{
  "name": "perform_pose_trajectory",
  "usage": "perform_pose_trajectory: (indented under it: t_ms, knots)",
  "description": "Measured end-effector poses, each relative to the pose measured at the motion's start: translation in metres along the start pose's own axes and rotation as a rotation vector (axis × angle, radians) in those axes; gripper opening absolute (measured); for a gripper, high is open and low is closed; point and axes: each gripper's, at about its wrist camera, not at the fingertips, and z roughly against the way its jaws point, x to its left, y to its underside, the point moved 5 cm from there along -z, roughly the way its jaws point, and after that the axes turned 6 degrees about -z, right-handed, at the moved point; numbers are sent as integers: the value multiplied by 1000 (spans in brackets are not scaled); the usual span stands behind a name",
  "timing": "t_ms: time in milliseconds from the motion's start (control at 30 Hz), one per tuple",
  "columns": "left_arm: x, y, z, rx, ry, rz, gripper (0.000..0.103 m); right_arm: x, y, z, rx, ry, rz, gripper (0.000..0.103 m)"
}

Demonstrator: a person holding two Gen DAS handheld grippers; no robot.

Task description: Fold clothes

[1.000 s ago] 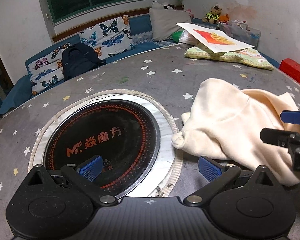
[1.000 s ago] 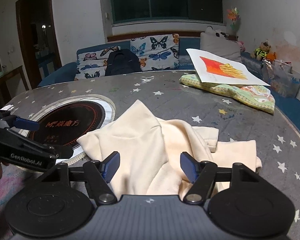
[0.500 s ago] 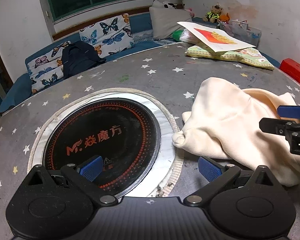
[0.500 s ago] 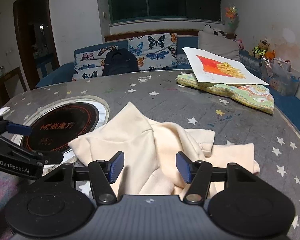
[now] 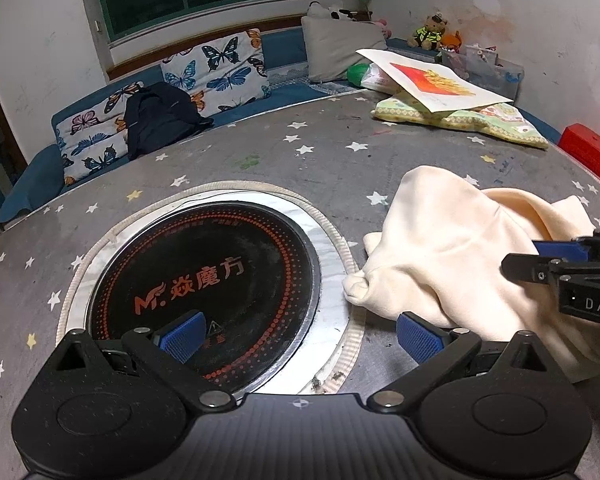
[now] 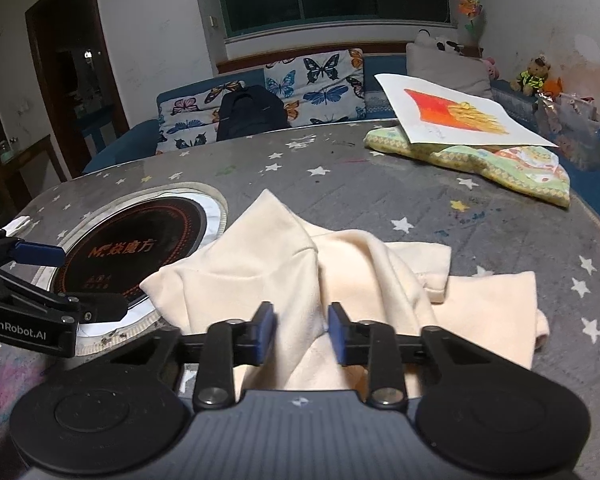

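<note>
The round grey star-dotted counter (image 6: 380, 196) carries a black round cooktop (image 5: 204, 272) set into it, and at three o'clock of that plate lies the crumpled cream-coloured soft garment (image 6: 284, 264), its near edge touching the plate's pale rim. The right gripper (image 6: 302, 330) has just been closing, its blue fingers (image 6: 266, 326) drawn in around a raised fold of the garment, though I cannot tell whether they already pinch it. The left gripper (image 5: 298, 334) hangs spread wide over the cooktop's six o'clock edge, grasping nothing.

Left tongs (image 5: 296, 332) spread wide, angled down, right tongs (image 6: 302, 330) just narrowing, angled down
</note>
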Motion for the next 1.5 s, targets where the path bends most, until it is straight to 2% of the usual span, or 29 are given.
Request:
perform_pose_trajectory:
  t_ms: [133, 267, 667, 867, 1133, 1367, 1500]
  knots:
    - [4, 0, 3, -4, -4, 10, 103, 4, 2, 3, -7, -21, -2, 13]
    - [7, -1, 7, -12, -6, 21, 103, 13, 3, 10, -22, -57, 7, 10]
    - [13, -1, 19, -32, -2, 36, 103, 61, 26, 25, -14, -179, 108, 8]
    - [12, 1, 24, -37, 15, 36, 103, 84, 49, 29, 14, -224, 179, 6]
    - [4, 2, 27, -42, 41, 20, 103, 102, 74, 31, 47, -258, 210, 6]
    - [-9, 0, 32, -53, 87, -8, 103, 125, 100, 38, 84, -312, 282, 6]
    - [-23, -1, 35, -58, 141, -33, 103, 129, 104, 42, 85, -322, 283, 6]
